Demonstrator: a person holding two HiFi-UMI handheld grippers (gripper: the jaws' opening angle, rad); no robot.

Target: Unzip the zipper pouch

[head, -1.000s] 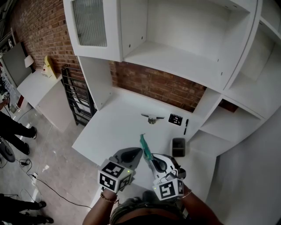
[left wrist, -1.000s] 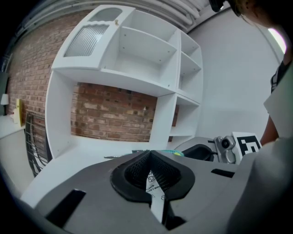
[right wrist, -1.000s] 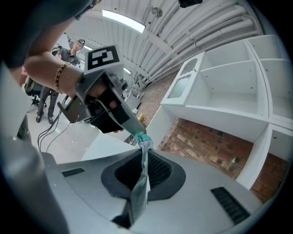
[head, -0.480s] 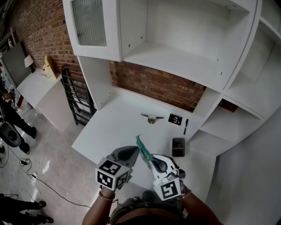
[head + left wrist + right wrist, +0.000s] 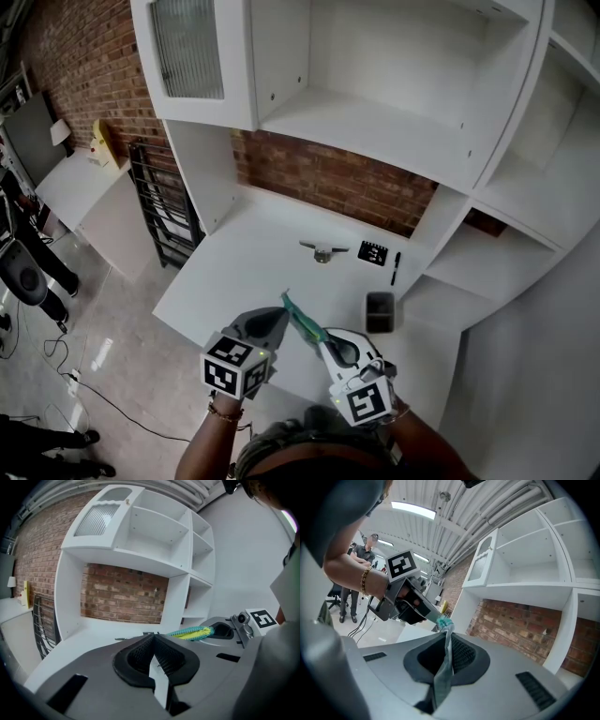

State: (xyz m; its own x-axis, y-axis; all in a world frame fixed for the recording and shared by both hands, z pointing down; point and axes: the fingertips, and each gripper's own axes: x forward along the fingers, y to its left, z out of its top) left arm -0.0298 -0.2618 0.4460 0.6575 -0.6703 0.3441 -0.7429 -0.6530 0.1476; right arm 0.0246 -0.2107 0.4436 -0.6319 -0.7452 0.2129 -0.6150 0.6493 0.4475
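Observation:
The teal zipper pouch [image 5: 300, 323] hangs in the air between my two grippers, over the front of the white desk [image 5: 234, 262]. My right gripper [image 5: 321, 339] is shut on the pouch's near end; its fabric [image 5: 443, 667] runs up between the jaws. My left gripper [image 5: 279, 317] is shut at the pouch's far teal end, where the zipper pull seems to be; the pull itself is too small to make out. In the left gripper view the pouch [image 5: 190, 632] shows teal and yellow, stretching right to the right gripper [image 5: 225, 632]. The right gripper view shows the left gripper [image 5: 412, 606] meeting the pouch's tip.
On the desk lie a small metal object [image 5: 322, 251], a black card [image 5: 373, 253], a black pen [image 5: 396, 269] and a dark square container [image 5: 380, 312]. White shelves [image 5: 375, 122] rise above a brick wall. A black rack [image 5: 164, 202] stands left; people stand on the floor there.
The left gripper has shifted a little to the left and the pouch's far end has gone with it, so the pouch now slants more to the left. The right gripper has stayed put.

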